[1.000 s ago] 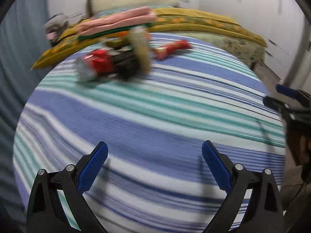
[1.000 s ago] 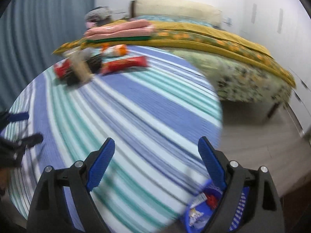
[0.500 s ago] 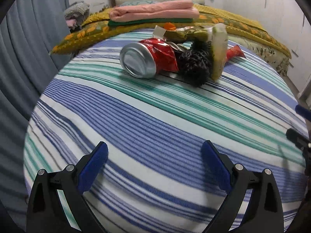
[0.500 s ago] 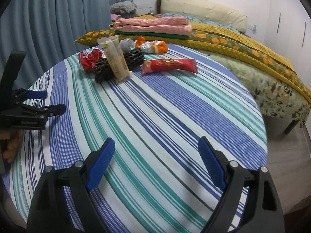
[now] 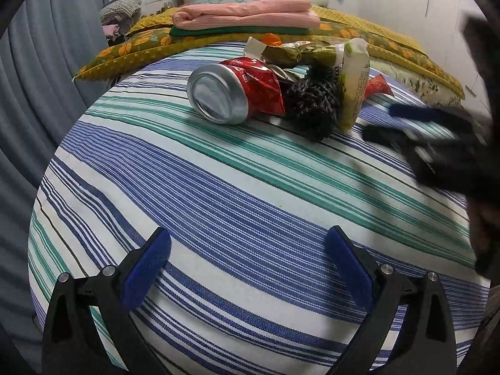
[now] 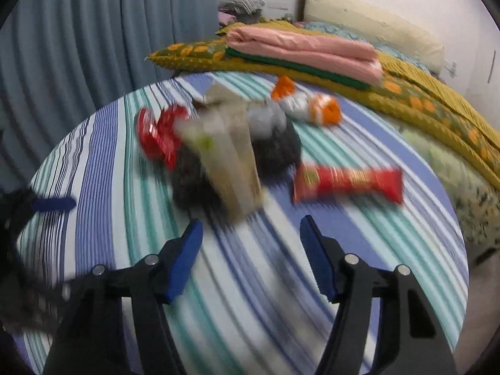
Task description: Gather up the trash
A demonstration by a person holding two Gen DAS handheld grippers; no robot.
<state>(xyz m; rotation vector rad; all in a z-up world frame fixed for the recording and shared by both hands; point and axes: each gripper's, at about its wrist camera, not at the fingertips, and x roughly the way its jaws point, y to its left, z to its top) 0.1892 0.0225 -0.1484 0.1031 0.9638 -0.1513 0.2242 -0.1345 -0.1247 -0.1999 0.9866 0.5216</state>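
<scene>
Right gripper now nearer the trash, jaws closing, empty, pale pouch just ahead, left gripper wide open, empty, "Coke" can beyond

So the trash sits in one clump on the far part of the tabletop. In the left wrist view the crushed can lies at the left, the netted bundle touches its right side, and a pouch leans on that. A snack wrapper lies just right of the clump. Behind it all the bed carries folded cloths.
</scene>
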